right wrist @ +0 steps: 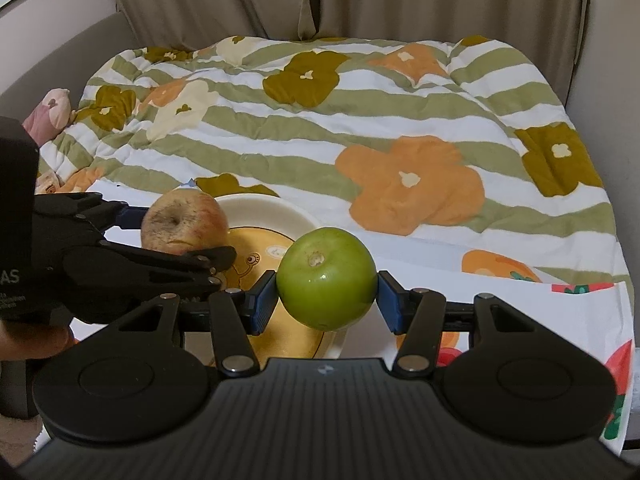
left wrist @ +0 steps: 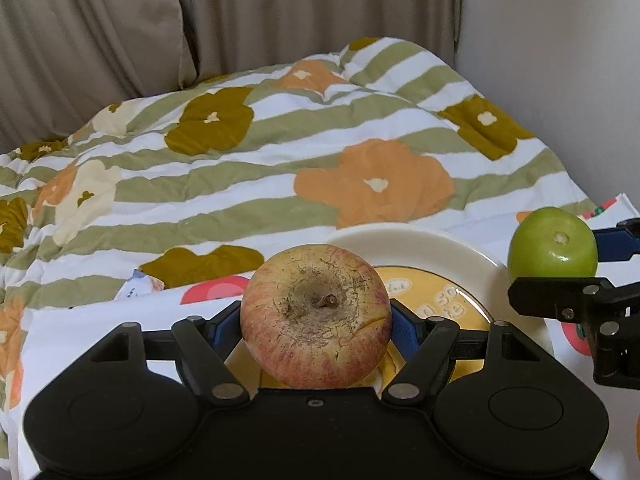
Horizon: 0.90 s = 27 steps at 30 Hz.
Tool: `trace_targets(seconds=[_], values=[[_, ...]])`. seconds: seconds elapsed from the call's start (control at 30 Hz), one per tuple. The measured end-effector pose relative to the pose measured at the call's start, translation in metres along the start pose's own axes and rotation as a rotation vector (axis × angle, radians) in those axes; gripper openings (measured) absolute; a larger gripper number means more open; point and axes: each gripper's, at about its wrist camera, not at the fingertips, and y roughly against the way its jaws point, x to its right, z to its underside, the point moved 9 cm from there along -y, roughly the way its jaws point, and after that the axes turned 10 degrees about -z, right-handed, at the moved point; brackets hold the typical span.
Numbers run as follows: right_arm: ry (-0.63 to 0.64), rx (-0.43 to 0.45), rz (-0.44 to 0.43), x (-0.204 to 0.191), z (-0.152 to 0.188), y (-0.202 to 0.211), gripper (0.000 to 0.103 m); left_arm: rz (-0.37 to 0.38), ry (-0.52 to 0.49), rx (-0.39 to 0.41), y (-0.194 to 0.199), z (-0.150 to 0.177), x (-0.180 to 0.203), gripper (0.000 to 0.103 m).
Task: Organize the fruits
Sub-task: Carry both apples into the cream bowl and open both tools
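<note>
My left gripper [left wrist: 316, 328] is shut on a wrinkled red-yellow apple [left wrist: 316, 314], its blue pads pressed to both sides. It hangs just above the near part of a white plate [left wrist: 400, 240] with a yellow cartoon centre. My right gripper [right wrist: 326, 296] is shut on a smooth green apple [right wrist: 326, 278], stem end facing the camera, over the plate's [right wrist: 276, 208] right edge. The right wrist view also has the red apple [right wrist: 184, 224] in the left gripper [right wrist: 188, 246]; the left wrist view has the green apple [left wrist: 554, 248] at its right edge.
The plate sits on a white cloth [right wrist: 520, 304] printed with fruits, spread over a striped floral quilt [right wrist: 320, 120]. Beige curtains [left wrist: 280, 12] hang behind. A pink soft toy [right wrist: 50, 114] lies at the quilt's left edge. A hand [right wrist: 32, 340] holds the left gripper.
</note>
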Motion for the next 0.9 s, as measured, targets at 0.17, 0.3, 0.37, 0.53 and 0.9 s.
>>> trace_targets(seconds=[0.17, 0.3, 0.37, 0.53, 0.9], values=[[-0.002, -0.008, -0.010, 0.002, 0.000, -0.002, 0.068, 0.014, -0.042, 0.026, 0.005, -0.002, 0.006, 0.089], [0.008, -0.009, -0.025, 0.002, -0.003, 0.001, 0.068, -0.004, -0.056, 0.090, 0.027, -0.006, -0.004, 0.103], [0.028, -0.011, -0.034, 0.002, -0.004, 0.001, 0.068, -0.002, -0.049, 0.082, 0.034, -0.002, -0.010, 0.103], [0.094, -0.036, -0.058, -0.005, -0.002, -0.006, 0.068, -0.017, -0.045, 0.078, 0.047, 0.010, -0.019, 0.103], [0.233, -0.086, -0.101, -0.027, 0.006, -0.044, 0.068, -0.055, 0.001, 0.026, 0.063, 0.044, -0.036, 0.103]])
